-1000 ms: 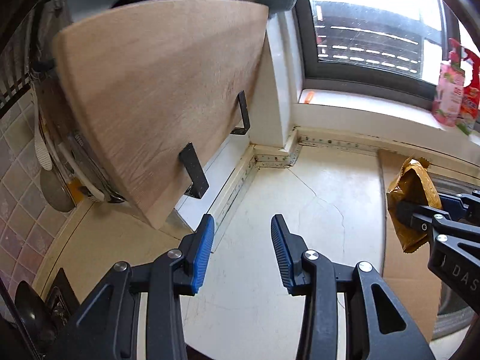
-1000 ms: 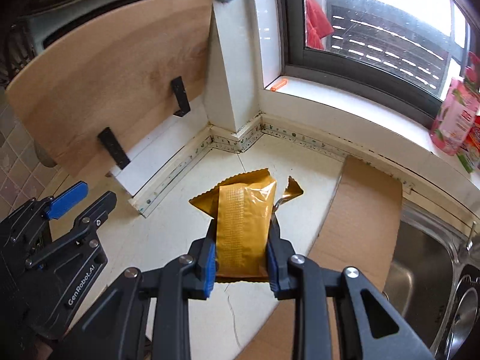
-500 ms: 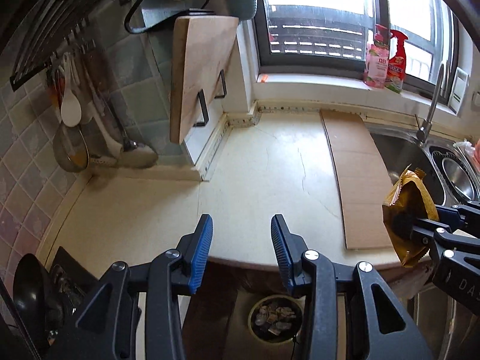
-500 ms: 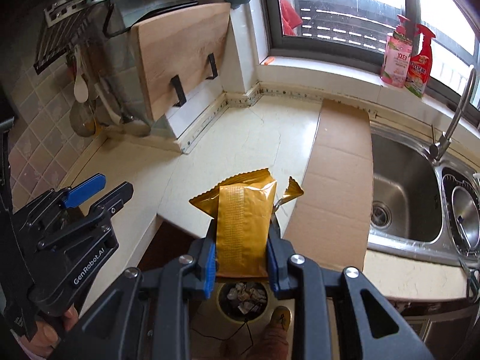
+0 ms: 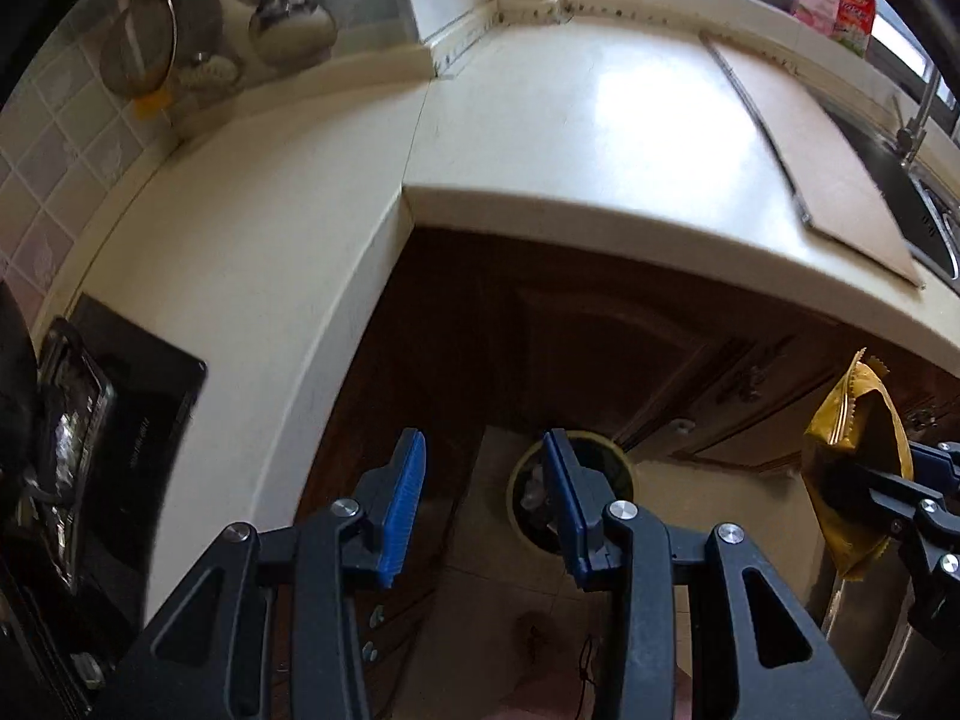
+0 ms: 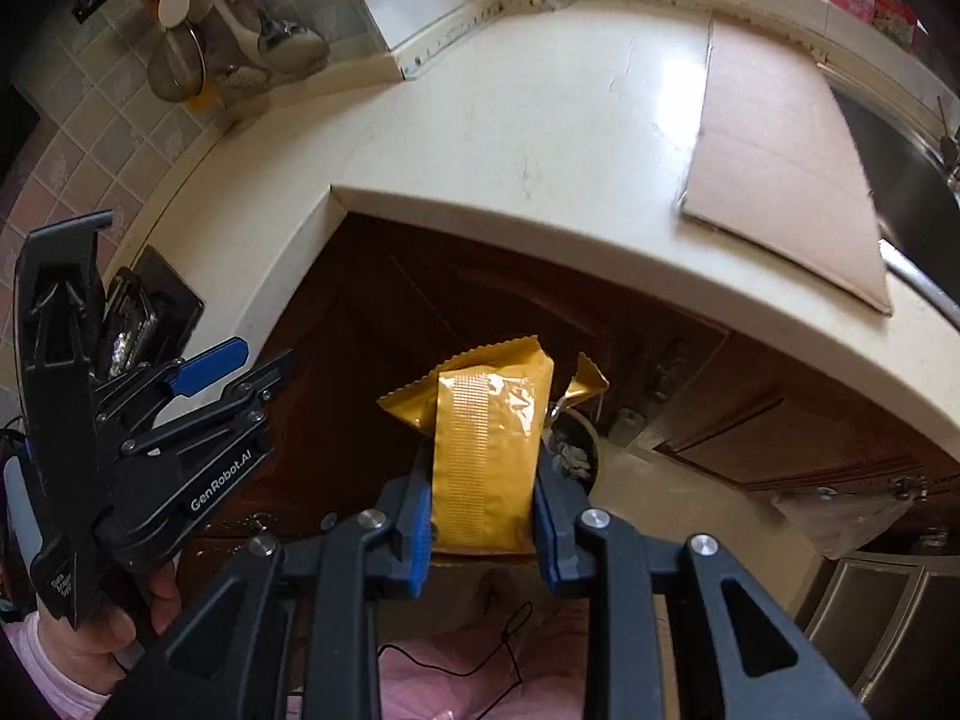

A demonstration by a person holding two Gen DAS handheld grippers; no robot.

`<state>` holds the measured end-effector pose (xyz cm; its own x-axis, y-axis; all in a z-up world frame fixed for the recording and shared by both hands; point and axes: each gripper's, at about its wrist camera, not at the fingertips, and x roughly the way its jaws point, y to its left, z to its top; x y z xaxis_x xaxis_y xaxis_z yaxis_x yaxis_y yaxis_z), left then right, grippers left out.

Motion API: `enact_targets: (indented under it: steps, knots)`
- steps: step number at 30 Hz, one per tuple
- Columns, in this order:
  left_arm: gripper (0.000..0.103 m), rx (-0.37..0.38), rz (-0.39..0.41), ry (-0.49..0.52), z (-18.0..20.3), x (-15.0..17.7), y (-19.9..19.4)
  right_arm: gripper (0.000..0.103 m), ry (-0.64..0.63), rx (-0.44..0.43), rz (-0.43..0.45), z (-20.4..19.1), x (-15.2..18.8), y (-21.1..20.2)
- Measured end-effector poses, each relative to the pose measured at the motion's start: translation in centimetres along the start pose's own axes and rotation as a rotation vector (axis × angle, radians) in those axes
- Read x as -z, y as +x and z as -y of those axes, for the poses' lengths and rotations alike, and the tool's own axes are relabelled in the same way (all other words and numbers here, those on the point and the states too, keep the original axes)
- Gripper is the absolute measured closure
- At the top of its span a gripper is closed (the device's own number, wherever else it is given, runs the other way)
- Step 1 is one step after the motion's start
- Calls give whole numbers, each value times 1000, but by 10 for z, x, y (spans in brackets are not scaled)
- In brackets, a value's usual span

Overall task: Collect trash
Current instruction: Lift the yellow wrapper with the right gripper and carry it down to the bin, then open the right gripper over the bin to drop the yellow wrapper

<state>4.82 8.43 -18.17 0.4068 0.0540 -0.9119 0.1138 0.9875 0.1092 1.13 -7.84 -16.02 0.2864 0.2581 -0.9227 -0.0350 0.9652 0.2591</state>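
The right tongs (image 6: 483, 516) squeeze the gold wrapper (image 6: 486, 456). The bin (image 6: 579, 450) sits at one o'clock, on the floor. Go over it, then let go. The left tongs (image 5: 483, 504) stay apart, empty.

Gold wrapper (image 6: 486, 456), cream countertop (image 6: 540, 120), brown cardboard (image 6: 780, 156), blue-padded black tool (image 6: 483, 516)

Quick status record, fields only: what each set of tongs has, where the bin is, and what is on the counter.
right tongs: shut on gold wrapper
left tongs: open, nothing between them
bin: on floor below counter edge, partly hidden behind tongs, already holds scraps
wrapper vs bin: in air, just left of the bin in the right view
counter: cardboard sheet lying flat beside sink
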Motion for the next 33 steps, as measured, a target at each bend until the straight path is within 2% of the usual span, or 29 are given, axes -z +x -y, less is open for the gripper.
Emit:
enact_targets:
  steps: [9,14,18,26,28,33]
  knots:
    - [64,-19,-128,-68,5,84,164,75,20,-20,-99,29,41,174]
    - [64,-38,-160,-47,18,116,242,75,31,-25,-157,50,62,272]
    - [64,-36,-189,-56,24,138,298,75,39,-16,-181,66,77,333]
    - [61,-15,-210,-43,35,156,373,75,46,7,-216,86,95,418]
    - [50,-18,-206,-39,38,156,387,75,47,1,-226,92,101,431]
    - [38,-22,-230,-27,40,165,421,75,41,9,-222,101,108,470]
